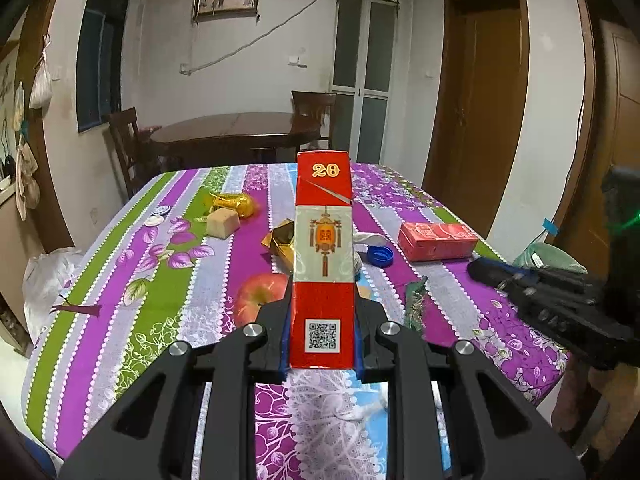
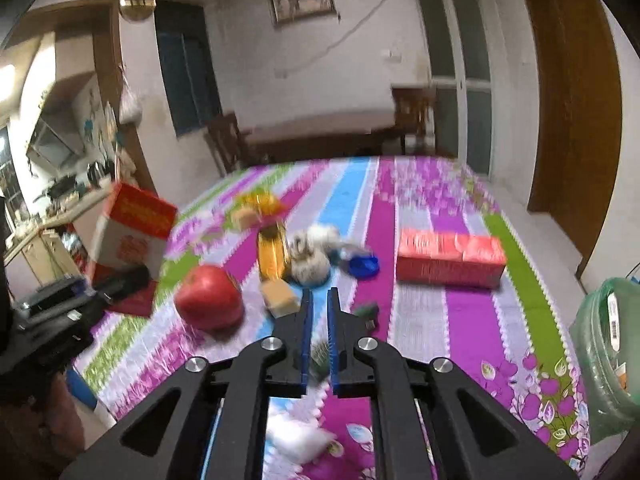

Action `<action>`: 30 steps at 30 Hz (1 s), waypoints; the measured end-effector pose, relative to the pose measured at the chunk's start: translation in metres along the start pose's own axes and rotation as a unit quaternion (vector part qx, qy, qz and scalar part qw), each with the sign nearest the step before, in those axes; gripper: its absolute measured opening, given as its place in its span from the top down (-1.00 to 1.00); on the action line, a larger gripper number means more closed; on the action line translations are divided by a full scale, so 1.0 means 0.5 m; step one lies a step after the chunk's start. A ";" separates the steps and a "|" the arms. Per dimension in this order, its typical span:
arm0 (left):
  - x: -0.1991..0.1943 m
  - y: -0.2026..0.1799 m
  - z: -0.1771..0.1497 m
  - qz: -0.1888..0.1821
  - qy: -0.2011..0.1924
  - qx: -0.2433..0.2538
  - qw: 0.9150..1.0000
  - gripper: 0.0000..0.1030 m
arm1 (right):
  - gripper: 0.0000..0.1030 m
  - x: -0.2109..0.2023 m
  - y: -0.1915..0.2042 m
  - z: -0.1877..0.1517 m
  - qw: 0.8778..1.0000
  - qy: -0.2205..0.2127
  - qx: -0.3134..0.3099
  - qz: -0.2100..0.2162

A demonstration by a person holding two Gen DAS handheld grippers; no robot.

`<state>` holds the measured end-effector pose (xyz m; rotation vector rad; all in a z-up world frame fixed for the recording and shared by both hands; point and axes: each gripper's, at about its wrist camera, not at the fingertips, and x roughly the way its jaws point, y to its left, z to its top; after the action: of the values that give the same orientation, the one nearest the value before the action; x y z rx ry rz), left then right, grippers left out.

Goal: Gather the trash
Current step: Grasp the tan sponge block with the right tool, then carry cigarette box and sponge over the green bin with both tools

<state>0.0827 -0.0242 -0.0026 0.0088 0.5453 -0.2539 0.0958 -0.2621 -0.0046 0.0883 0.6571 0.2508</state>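
The left gripper (image 1: 323, 344) is clamped on the lower end of a tall red carton (image 1: 324, 256), held upright above the table (image 1: 120, 280); in the right wrist view the same carton (image 2: 134, 228) hangs tilted at the left, clear of the cloth. The right gripper (image 2: 318, 336) has its jaws drawn nearly together; a small green scrap (image 2: 320, 354) shows between the blue pads, though blur hides whether they pinch it.

The carton appears light, hollow and thin-walled: stiff along its length, likely to crush under hard pressure across its broad faces. Its glossy print may slip, so the low grip near the closed end looks sound.

Other litter lies on the striped floral cloth: gold foil (image 1: 232, 202), a gold wrapper (image 1: 280, 240), a blue cap (image 1: 380, 257), a crumpled white wad (image 2: 310, 264) and a flat red box (image 1: 438, 242). An apple (image 1: 260, 298) sits just beside the carton. A green-lined bin (image 2: 608, 356) stands off the table's right edge.

Beyond stand a dark dining table (image 1: 236, 132), chairs, brown doors and a framed picture.
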 end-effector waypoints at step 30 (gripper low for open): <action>0.077 0.017 -0.032 0.023 0.041 -0.011 0.999 0.60 | 0.47 0.138 0.095 0.011 0.996 0.013 -0.084 -0.016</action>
<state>0.1082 -0.0239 -0.0368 0.0105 0.6289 -0.2038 0.1423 -0.1983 -0.0338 -0.0865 0.6604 0.2765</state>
